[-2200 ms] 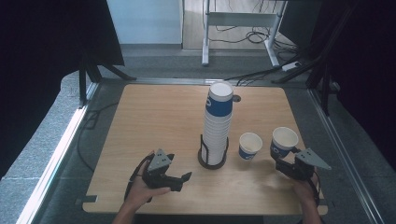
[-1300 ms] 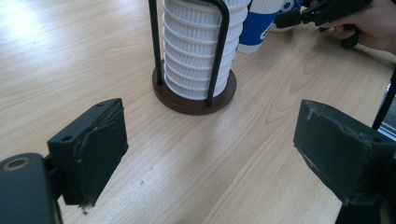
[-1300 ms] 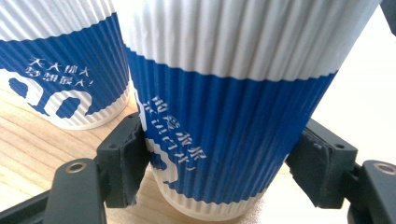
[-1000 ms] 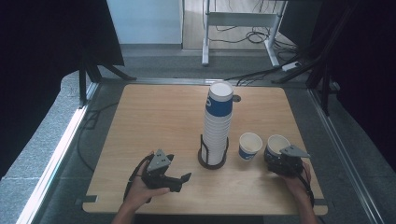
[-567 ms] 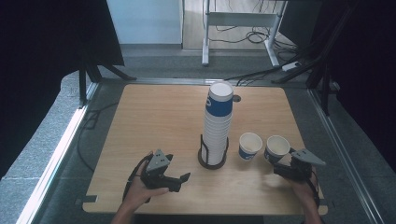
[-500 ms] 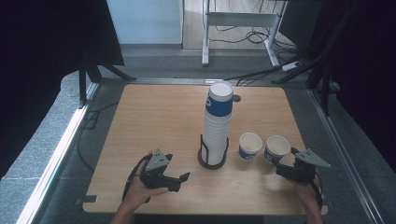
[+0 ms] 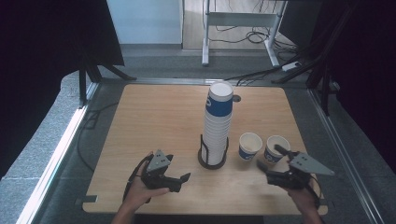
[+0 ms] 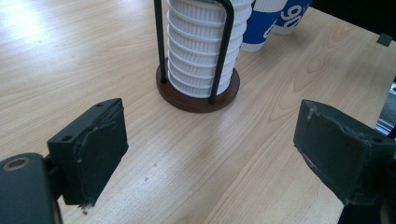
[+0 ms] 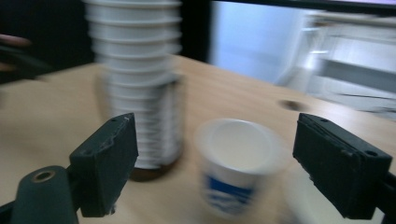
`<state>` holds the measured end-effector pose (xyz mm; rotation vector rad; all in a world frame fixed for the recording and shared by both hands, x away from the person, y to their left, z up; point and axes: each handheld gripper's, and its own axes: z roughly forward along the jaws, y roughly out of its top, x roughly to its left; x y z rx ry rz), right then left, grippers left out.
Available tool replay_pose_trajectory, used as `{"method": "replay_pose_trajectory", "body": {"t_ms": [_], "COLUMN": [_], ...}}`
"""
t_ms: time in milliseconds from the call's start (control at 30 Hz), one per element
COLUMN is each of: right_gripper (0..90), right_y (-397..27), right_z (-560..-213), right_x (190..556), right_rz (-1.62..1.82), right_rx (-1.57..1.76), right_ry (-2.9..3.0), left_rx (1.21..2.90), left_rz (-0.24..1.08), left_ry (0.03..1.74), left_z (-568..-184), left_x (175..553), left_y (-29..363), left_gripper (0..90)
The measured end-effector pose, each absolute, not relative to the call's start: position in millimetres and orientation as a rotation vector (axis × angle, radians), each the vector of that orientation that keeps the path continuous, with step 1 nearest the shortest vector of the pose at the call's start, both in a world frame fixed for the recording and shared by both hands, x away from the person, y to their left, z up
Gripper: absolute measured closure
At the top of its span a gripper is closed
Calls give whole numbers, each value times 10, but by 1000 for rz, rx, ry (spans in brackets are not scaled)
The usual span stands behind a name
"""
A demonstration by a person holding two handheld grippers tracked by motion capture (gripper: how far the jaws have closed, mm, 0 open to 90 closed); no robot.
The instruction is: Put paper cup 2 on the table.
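High view: right tool (image 7: 270,157) released right cup (image 7: 276,148), backing off.

The blue-and-white paper cup on the right (image 7: 276,148) now stands free on the wooden table, just beside the other loose cup and nearer to it than two seconds ago. The right gripper (image 7: 274,162), closed around that cup a second ago, is off it and drawn back, its jaws having just opened and then eased in slightly, with nothing between them.
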<state>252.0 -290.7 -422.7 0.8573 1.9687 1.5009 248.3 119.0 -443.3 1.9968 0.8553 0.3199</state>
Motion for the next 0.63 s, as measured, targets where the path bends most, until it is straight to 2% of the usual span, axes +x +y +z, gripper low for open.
{"method": "replay_pose_trajectory", "body": {"t_ms": [333, 633], "right_gripper": [172, 174], "right_y": [-2055, -2029], "right_z": [-4513, -4555], "right_x": [2575, 2610], "right_rz": [1588, 1612], "right_rx": [674, 673], "right_ry": [2262, 2273], "left_rx": [2004, 1991], "left_rz": [324, 321], "left_ry": [856, 883], "left_z": [-4460, -4468], "left_x": [2492, 2563], "left_y": [1174, 1197], "left_gripper": [97, 97]}}
